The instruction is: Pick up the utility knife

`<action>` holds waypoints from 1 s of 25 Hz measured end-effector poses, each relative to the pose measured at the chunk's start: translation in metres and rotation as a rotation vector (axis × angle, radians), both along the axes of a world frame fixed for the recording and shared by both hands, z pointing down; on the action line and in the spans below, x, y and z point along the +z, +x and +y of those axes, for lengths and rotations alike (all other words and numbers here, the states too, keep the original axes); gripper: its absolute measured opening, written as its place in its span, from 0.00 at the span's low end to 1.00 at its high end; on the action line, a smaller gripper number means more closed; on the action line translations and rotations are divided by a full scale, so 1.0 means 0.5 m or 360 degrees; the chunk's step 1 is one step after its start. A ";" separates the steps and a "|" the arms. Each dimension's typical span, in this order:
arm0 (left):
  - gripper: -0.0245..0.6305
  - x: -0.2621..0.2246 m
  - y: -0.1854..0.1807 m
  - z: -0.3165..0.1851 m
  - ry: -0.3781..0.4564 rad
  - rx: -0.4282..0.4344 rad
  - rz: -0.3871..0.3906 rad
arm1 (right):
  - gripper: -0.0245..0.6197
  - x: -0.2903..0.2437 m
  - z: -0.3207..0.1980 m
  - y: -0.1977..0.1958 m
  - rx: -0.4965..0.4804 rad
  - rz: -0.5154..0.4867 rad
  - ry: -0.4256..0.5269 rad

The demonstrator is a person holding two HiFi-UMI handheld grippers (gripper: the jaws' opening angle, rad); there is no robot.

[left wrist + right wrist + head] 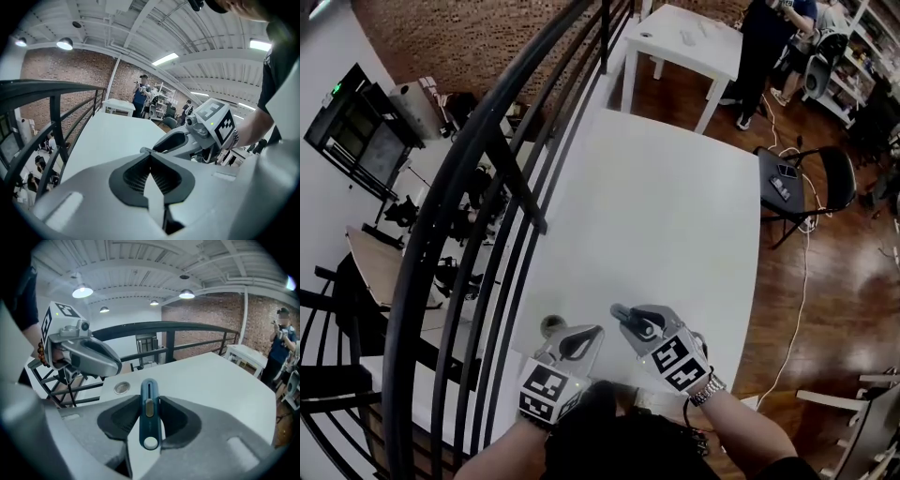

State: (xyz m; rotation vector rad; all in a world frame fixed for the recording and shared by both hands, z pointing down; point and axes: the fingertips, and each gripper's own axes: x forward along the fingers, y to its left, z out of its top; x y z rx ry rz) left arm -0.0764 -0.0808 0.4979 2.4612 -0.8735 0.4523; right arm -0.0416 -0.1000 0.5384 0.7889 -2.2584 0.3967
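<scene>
The utility knife (149,414) is a slim dark-blue one with a slider and a round hole at its end. My right gripper (149,398) is shut on it, the knife standing upright between the pads and lifted off the white table (666,206). In the head view the knife (625,317) shows as a dark tip at the right gripper (619,311). Just to the left, my left gripper (596,330) hovers over the table's near edge. Its jaws meet with nothing between them in the left gripper view (150,153).
A small round metal disc (122,388) lies on the table near the left gripper. A black railing (487,187) runs along the table's left side. Beyond are a second white table (684,37), a black chair (797,183) and a standing person (769,47).
</scene>
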 end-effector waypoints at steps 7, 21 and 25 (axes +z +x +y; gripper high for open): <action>0.06 -0.052 0.117 0.061 0.0123 0.0065 -0.0026 | 0.23 -0.117 0.048 0.117 0.0196 -0.0162 0.0173; 0.06 -0.178 0.276 0.170 0.0376 0.0074 -0.0069 | 0.23 -0.268 0.198 0.270 0.0328 -0.0336 0.0422; 0.06 -0.203 0.294 0.202 0.0436 0.0069 -0.0076 | 0.23 -0.303 0.231 0.292 0.0347 -0.0362 0.0493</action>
